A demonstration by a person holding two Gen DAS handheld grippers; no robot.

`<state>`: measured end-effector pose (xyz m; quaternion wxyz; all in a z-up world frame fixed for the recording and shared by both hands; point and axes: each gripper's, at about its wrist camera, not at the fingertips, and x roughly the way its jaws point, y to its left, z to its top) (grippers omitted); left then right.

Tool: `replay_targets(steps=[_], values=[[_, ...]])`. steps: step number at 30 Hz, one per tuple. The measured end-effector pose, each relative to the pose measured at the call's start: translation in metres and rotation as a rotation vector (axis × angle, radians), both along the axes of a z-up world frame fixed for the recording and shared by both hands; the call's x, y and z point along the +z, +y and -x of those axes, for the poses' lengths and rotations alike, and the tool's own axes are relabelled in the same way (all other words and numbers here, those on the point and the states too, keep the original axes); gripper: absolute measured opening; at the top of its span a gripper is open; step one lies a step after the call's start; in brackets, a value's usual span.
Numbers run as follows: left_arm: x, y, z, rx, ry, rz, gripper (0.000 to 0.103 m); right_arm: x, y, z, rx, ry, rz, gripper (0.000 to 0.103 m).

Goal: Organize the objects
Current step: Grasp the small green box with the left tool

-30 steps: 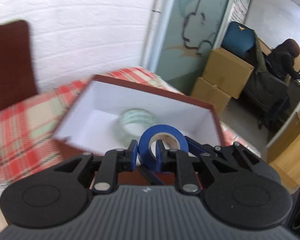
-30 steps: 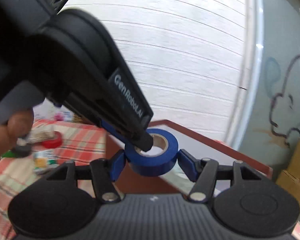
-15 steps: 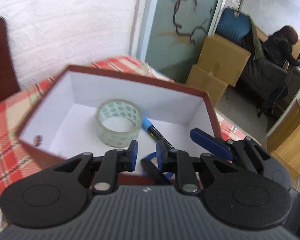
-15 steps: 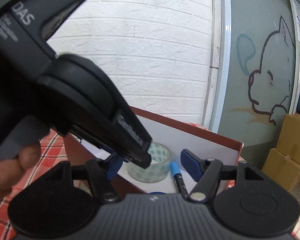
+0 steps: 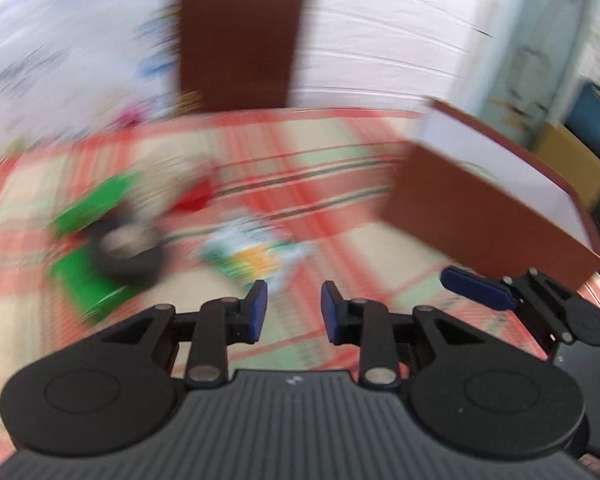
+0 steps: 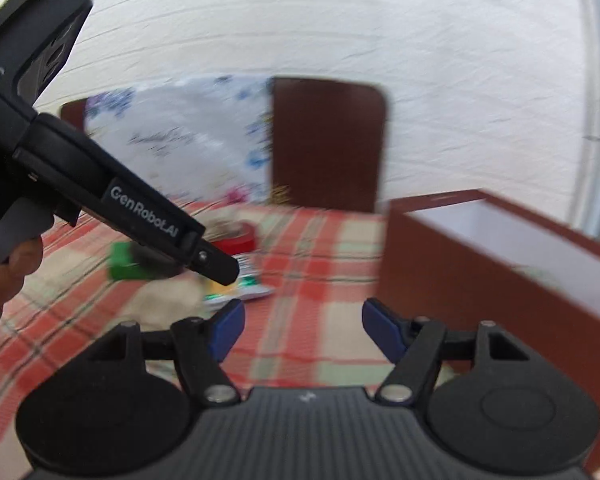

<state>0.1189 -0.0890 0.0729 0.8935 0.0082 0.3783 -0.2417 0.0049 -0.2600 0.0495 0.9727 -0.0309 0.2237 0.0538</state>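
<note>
Both grippers empty, loose items ahead and to the left

The left gripper [image 5: 292, 312] has its jaws parted with nothing between them; the right gripper [image 6: 303, 330] is spread wider, also holding nothing; in the right wrist view the left tool reaches in from the upper left, its tip over the clutter.

Ahead of the left gripper, and nearest to it, lies a small colourful packet [image 5: 256, 252] on the checked tablecloth [image 5: 308, 168]; further left sit a black tape roll [image 5: 126, 252], partly on a green block [image 5: 88, 276], and a red roll [image 6: 236, 242] beyond them; blur hides their exact shapes and which way the packet's long side runs.

The brown box [image 5: 492, 208] with white inside stands to the right of both tools, nearer the right gripper, its open top facing up; its contents cannot be made out.

Judging by this layout, the left hand is the better placed for the next pick, since the loose items lie forward and left of it while the box is a short swing to the right; both tools point roughly level across the table, the left one angled slightly down.
</note>
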Motion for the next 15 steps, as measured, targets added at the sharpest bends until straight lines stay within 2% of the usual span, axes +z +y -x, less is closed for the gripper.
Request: replay_targets(steps=[5,8,11,15], values=[[-0.001,0.095,-0.031,0.262,0.038,0.116,0.032,-0.003,0.041,-0.052,0.142,0.076,-0.086,0.067],[-0.001,0.144,-0.041,0.386,0.062,0.215,0.031,0.004,0.051,-0.099,0.182,0.126,-0.231,0.067],[-0.002,0.172,-0.046,0.455,0.067,0.26,0.031,0.006,0.06,-0.145,0.188,0.191,-0.367,0.067],[-0.011,0.191,-0.055,0.484,0.098,0.299,0.031,-0.006,0.072,-0.202,0.155,0.288,-0.472,0.066]])
